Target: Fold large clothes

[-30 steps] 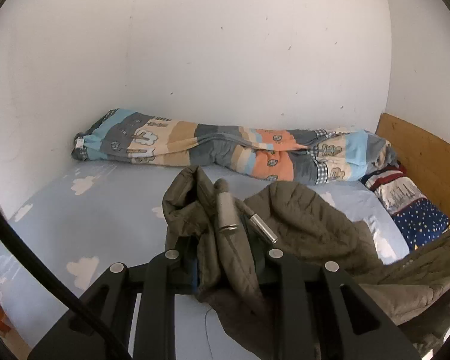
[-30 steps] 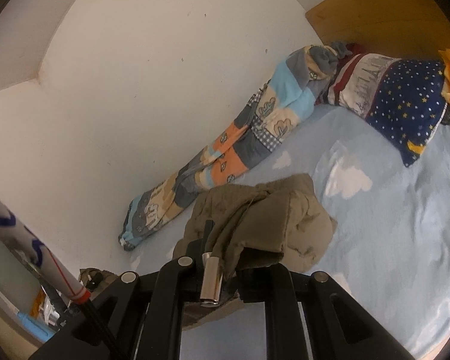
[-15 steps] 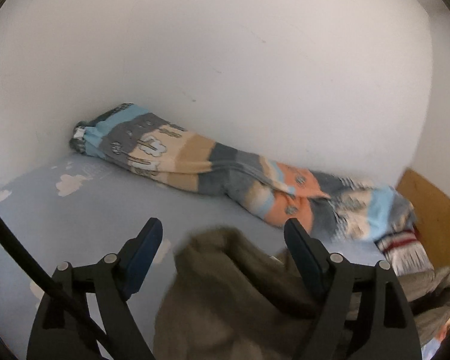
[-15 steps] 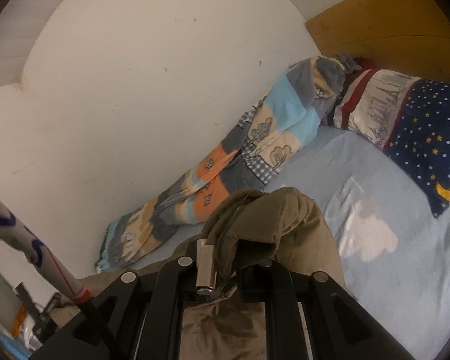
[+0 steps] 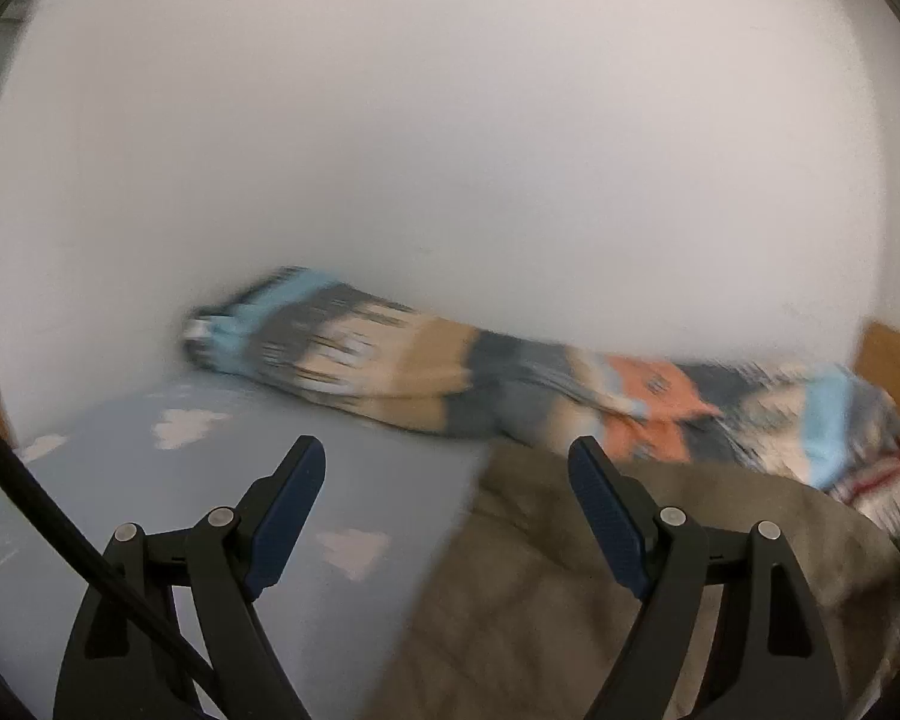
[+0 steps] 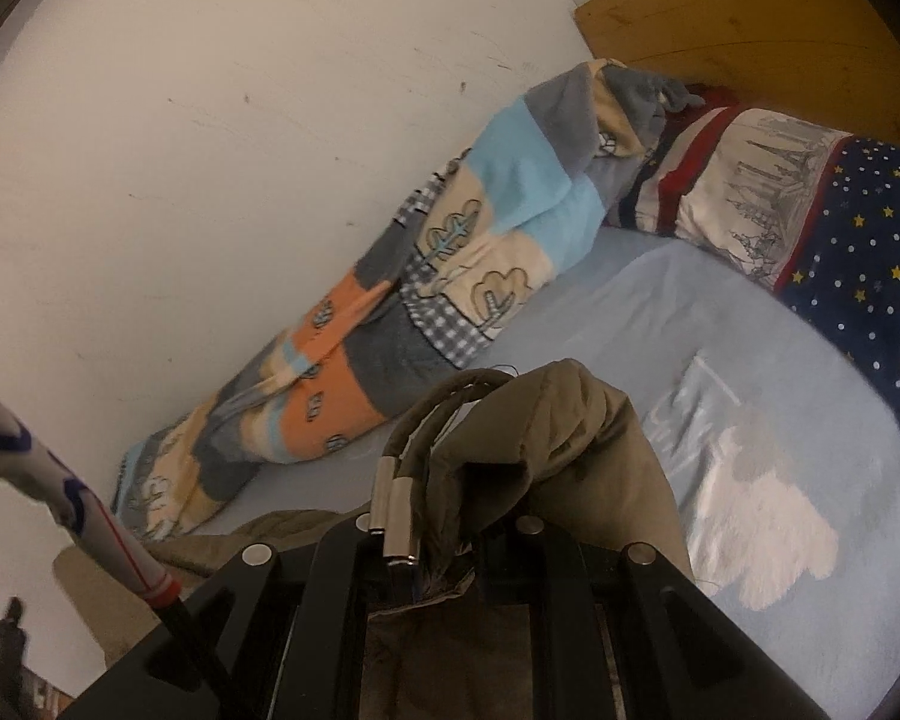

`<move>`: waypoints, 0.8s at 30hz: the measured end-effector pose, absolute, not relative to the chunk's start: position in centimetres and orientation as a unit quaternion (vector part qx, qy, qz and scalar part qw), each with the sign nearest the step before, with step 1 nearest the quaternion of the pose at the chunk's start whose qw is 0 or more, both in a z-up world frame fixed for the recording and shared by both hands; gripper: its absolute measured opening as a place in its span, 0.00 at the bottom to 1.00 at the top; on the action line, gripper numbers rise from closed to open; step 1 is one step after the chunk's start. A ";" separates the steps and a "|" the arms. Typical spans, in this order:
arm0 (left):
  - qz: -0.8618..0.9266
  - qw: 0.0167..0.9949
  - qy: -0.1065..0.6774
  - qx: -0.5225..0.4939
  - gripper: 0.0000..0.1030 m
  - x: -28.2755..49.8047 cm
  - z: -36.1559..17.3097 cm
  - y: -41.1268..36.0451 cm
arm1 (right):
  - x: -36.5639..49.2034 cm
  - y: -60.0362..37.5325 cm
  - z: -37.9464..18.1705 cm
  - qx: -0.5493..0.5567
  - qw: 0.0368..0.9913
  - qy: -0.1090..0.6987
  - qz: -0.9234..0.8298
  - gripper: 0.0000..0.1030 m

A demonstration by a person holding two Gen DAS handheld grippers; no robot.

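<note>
An olive-green padded jacket (image 5: 570, 588) lies on the light blue bed sheet (image 5: 150, 480), at the lower right of the blurred left wrist view. My left gripper (image 5: 447, 474) is open and empty above the sheet, its right finger over the jacket's edge. In the right wrist view my right gripper (image 6: 444, 546) is shut on a bunched fold of the jacket (image 6: 546, 414) and holds it up. Two drawstring cords with metal tips (image 6: 393, 510) hang over the fingers, which the cloth hides.
A rolled patchwork blanket (image 6: 426, 276) lies along the white wall (image 6: 210, 120). A star-patterned pillow (image 6: 840, 222) sits by the wooden headboard (image 6: 750, 18). The cloud-print sheet (image 6: 780, 480) stretches to the right.
My left gripper has let go of the jacket, opened and swung up and left. My right gripper has kept its hold and moved nearer the blanket and wall.
</note>
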State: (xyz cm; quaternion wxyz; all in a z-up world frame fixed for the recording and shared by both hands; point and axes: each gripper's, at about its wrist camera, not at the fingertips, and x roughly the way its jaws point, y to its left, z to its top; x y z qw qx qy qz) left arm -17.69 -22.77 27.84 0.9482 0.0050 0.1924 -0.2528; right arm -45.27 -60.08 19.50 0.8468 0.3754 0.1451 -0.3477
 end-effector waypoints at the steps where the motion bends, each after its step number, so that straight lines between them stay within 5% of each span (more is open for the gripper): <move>1: -0.272 0.940 0.205 0.030 0.80 -18.0 27.0 -24.2 | -45.0 -60.5 19.1 0.379 0.845 0.147 -0.348 0.11; 8: -0.312 0.864 0.381 0.108 0.80 -16.1 16.9 -30.8 | -44.1 -61.0 17.5 0.377 0.839 0.168 -0.354 0.13; 17: -0.287 0.863 0.384 0.157 0.80 -15.4 14.6 -33.0 | -44.8 -61.5 17.8 0.424 0.830 0.164 -0.323 0.36; 24: -0.286 0.867 0.382 0.143 0.80 -15.2 15.2 -32.6 | -45.5 -57.7 22.2 0.370 0.854 0.177 -0.320 0.37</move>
